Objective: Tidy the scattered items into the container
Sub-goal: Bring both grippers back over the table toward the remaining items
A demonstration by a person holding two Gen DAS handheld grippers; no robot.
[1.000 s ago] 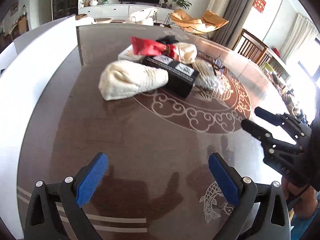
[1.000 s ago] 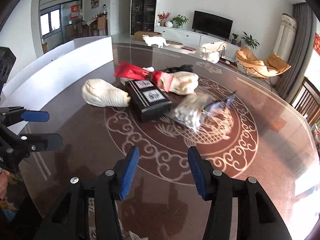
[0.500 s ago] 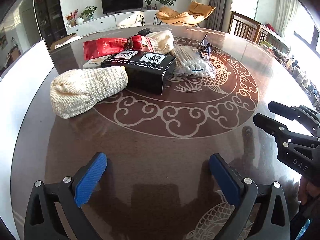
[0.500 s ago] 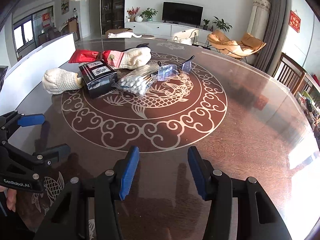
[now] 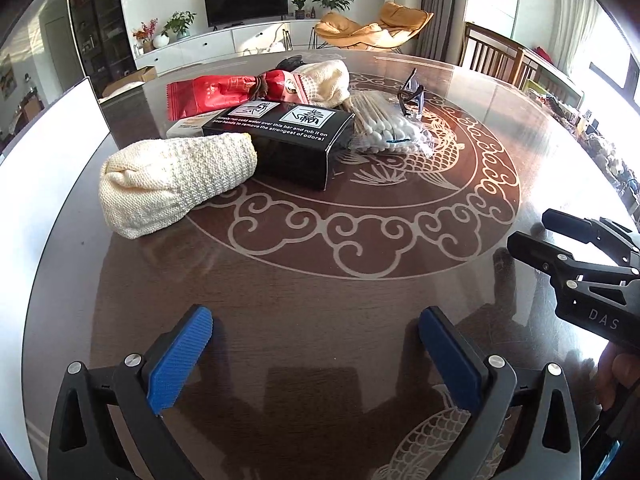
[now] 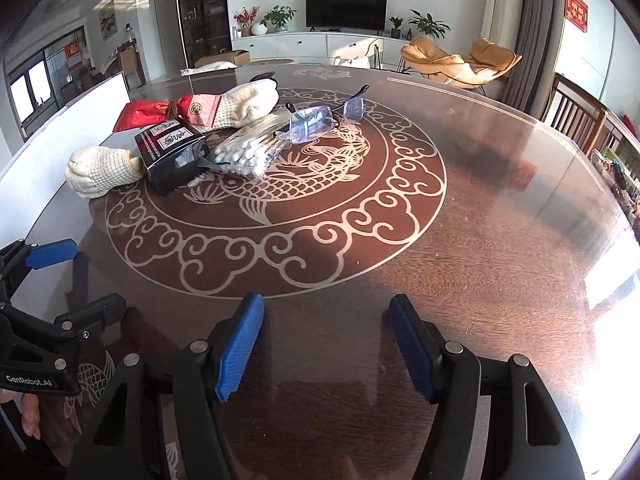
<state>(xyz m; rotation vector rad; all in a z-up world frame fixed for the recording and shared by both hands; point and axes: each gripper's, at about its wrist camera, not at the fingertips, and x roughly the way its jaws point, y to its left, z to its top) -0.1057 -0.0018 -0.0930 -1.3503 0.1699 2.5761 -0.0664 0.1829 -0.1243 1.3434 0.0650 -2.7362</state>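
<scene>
Spreading my right claw (image 6: 326,346) over bare table, nothing between; left claw (image 5: 316,354) wide too. Cream knitted glove (image 5: 176,182) lies left-centre; white container wall (image 5: 44,152), probably, far left—approach low.

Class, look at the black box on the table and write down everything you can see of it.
The black box is a glossy rectangular carton that looks like cardboard, lying flat and closed on the table. Its top carries two white square labels with brush-style marks and white print about removing odors from hands. A cream knitted glove leans against one end, a clear bag of cotton swabs touches the other side, and a red packet lies just behind.
</scene>
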